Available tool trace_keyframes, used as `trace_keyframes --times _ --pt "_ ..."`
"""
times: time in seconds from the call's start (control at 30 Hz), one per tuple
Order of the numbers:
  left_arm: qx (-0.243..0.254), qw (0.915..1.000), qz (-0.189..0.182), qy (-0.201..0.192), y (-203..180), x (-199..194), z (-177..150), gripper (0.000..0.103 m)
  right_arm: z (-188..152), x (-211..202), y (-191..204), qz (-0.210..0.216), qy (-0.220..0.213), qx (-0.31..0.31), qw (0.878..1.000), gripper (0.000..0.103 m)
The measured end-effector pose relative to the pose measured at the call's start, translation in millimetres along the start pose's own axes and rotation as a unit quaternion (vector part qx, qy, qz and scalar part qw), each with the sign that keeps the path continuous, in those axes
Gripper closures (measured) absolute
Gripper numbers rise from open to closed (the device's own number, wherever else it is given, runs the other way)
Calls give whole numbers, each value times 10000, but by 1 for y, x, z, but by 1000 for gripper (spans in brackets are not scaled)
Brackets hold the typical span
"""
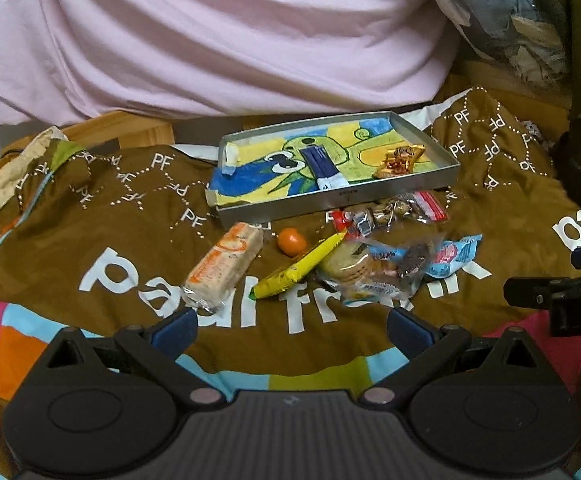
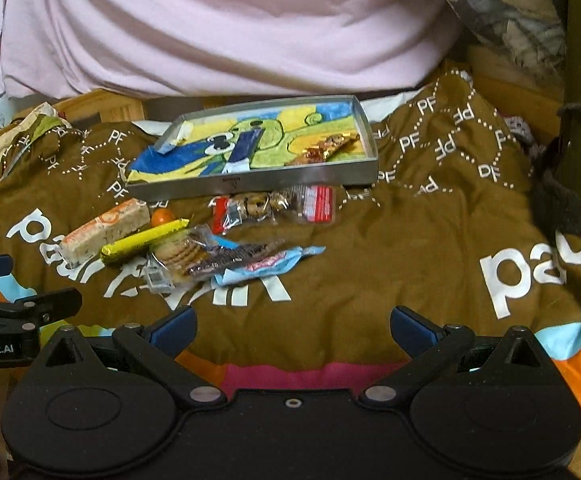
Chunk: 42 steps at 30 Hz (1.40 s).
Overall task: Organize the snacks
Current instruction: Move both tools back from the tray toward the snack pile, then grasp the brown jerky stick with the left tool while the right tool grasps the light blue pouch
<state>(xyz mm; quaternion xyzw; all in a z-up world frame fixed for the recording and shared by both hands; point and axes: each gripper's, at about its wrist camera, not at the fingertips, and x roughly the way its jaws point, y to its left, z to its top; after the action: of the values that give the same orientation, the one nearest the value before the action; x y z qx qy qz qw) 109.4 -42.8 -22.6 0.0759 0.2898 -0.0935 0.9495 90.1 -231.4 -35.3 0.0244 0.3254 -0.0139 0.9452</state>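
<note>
A shallow metal tray [image 1: 338,202] [image 2: 250,182] with a cartoon lining sits on the brown blanket. Inside it lie a dark blue packet [image 1: 322,166] [image 2: 244,150] and a gold-red wrapped snack [image 1: 400,160] [image 2: 326,148]. In front of the tray lie loose snacks: an orange-white bar [image 1: 222,268] [image 2: 104,230], a small orange ball [image 1: 291,241] [image 2: 162,216], a yellow stick [image 1: 300,266] [image 2: 146,240], a clear cookie pack [image 1: 370,268] [image 2: 186,258], a light blue wrapper [image 1: 456,258] [image 2: 266,266] and a red-ended pack [image 1: 390,212] [image 2: 274,208]. My left gripper [image 1: 292,328] and right gripper [image 2: 294,328] both stand open and empty, short of the snacks.
The brown printed blanket [image 1: 130,216] [image 2: 410,240] covers the whole surface, with colourful stripes near me. Pink fabric [image 1: 210,32] [image 2: 218,24] hangs behind the tray. A clear bag of clutter [image 1: 522,20] and dark cloth [image 2: 570,184] sit at the right.
</note>
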Motion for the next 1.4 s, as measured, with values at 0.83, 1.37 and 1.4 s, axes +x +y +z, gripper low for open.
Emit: trace_keyframes --times 0.83,1.37,1.4 --pt "906 9875 -1217 431 -41 53 31 2 50 76 -62 1800 815 413 9794 7" --pt "1255 9608 -2175 1179 -47 95 54 21 56 113 -68 2556 1152 854 9561 36" --pt "1242 9589 -2222 1252 -49 98 54 22 57 117 -69 2568 1168 910 9550 38"
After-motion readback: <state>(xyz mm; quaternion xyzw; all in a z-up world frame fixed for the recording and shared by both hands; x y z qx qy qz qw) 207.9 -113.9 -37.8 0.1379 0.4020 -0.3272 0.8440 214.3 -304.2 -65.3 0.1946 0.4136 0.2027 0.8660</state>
